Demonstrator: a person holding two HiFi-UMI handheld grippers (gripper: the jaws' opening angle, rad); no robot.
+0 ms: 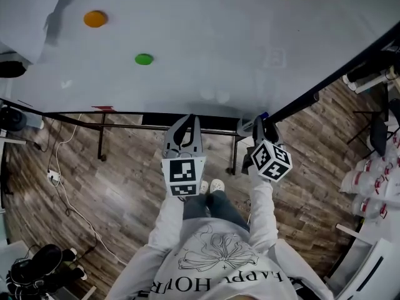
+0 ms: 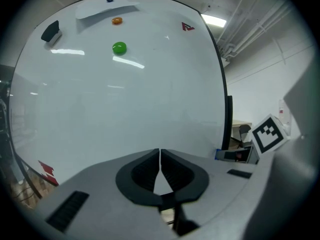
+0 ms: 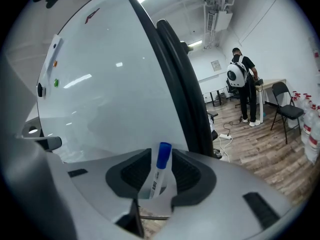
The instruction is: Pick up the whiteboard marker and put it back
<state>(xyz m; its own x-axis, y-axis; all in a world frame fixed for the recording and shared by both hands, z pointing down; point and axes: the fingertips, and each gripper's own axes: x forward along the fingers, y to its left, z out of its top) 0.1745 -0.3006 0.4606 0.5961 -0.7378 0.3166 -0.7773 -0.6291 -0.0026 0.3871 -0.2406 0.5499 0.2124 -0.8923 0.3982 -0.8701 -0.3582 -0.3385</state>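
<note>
Wood-plank floor [image 1: 125,180] beneath whiteboard [image 1: 219,36]; right hand-held gripper [image 3: 161,153] clamps whiteboard marker [image 3: 156,181].

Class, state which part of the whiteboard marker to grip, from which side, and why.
Grip the whiteboard marker on its white barrel, jaws closing across it from either side, as the right gripper holds it: the body is slim, straight and round.

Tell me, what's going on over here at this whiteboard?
A person stands facing a whiteboard with a hand-held gripper in each hand. The right gripper is clamped on a blue-capped whiteboard marker, cap pointing outward, close to the board's edge. The left gripper is shut with nothing in it and points at the board. A green magnet and an orange magnet sit on the board.
</note>
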